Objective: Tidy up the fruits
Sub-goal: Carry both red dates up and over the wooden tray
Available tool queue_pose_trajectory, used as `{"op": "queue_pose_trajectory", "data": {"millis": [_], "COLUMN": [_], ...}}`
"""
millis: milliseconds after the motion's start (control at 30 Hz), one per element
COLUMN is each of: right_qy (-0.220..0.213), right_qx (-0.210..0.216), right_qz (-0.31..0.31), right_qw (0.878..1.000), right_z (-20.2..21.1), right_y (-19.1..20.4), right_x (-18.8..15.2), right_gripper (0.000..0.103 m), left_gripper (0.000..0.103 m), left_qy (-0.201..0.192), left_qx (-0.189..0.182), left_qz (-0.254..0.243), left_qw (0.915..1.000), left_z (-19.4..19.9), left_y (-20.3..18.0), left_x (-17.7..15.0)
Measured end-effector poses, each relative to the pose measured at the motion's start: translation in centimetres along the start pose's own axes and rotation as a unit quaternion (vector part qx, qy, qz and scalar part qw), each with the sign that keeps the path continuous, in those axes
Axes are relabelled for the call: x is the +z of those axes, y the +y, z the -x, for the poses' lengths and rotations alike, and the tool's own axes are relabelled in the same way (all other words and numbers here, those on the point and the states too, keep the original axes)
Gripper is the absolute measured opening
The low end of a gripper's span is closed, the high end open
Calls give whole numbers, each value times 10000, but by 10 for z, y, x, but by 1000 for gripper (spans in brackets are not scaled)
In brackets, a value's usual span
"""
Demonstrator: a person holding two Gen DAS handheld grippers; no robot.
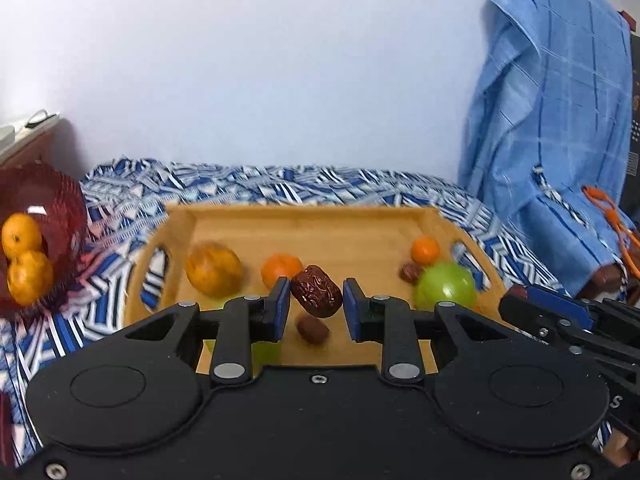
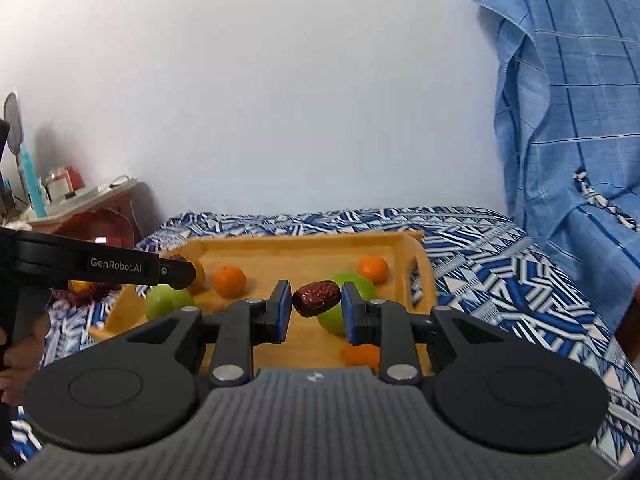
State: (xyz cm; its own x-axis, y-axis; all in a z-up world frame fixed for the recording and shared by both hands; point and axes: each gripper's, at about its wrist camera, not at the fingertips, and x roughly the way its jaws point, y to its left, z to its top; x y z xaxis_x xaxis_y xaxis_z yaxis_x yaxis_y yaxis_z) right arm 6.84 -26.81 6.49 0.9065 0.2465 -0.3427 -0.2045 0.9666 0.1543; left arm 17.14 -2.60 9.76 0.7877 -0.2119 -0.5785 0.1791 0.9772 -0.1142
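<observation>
A: Wall [image 1: 260, 60], plain white, fills the background. Right of it hangs a light-blue checked cloth [image 1: 560, 120].

B: Surface?

A: Bed with a blue-and-white geometric-print cover [image 1: 280, 184]. A rectangular bamboo tray with cut-out handles [image 1: 312, 216] sits on it.

B: Anything off the tray?

A: Red mesh net bag [image 1: 48, 200] left of the tray, on the cover, with two oranges in it [image 1: 24, 256].

B: Tray contents?

A: Left wrist view: a large dull-orange fruit [image 1: 214, 274] at the left end, a small bright tangerine [image 1: 280, 270] beside it, a green apple [image 1: 446, 286] at the right end, another small tangerine [image 1: 425, 249] behind the apple, a loose brown date [image 1: 410, 272] touching the apple's left side, and one more loose date [image 1: 312, 328] on the tray floor near the front.

B: Left tongs [image 1: 316, 306]?

A: Partly closed, blue pads on either side of a wrinkled dark-red dried date [image 1: 316, 296], held up above the tray. Contact at the right pad looks slight; there is a narrow gap.

B: Right tongs [image 2: 315, 310]?

A: Same width. They pinch a second dark-red dried date [image 2: 316, 298] lengthwise between both pads, over the right part of the tray.
</observation>
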Motion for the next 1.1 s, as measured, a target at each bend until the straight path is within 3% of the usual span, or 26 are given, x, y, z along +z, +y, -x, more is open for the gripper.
{"op": "queue_pose_trajectory", "data": {"millis": [200, 600, 933, 1100], "right_qy": [134, 1047, 1848, 2020], "right_qx": [48, 65, 20, -44], "right_qz": [94, 74, -224, -222], "right_qw": [9999, 9945, 9825, 9791], "right_z": [-34, -122, -183, -196], "right_y": [1, 5, 6, 9], "right_x": [25, 68, 62, 58], "right_gripper": [31, 31, 31, 31], "left_gripper": [27, 27, 27, 27], "left_qy": [38, 536, 975, 1147], "left_qx": [174, 502, 755, 779], "left_qz": [290, 425, 455, 417], "left_qw": [9994, 9964, 9913, 9895], "left_z": [-27, -96, -139, -150], "left_y": [24, 53, 65, 68], "left_x": [26, 58, 59, 56]}}
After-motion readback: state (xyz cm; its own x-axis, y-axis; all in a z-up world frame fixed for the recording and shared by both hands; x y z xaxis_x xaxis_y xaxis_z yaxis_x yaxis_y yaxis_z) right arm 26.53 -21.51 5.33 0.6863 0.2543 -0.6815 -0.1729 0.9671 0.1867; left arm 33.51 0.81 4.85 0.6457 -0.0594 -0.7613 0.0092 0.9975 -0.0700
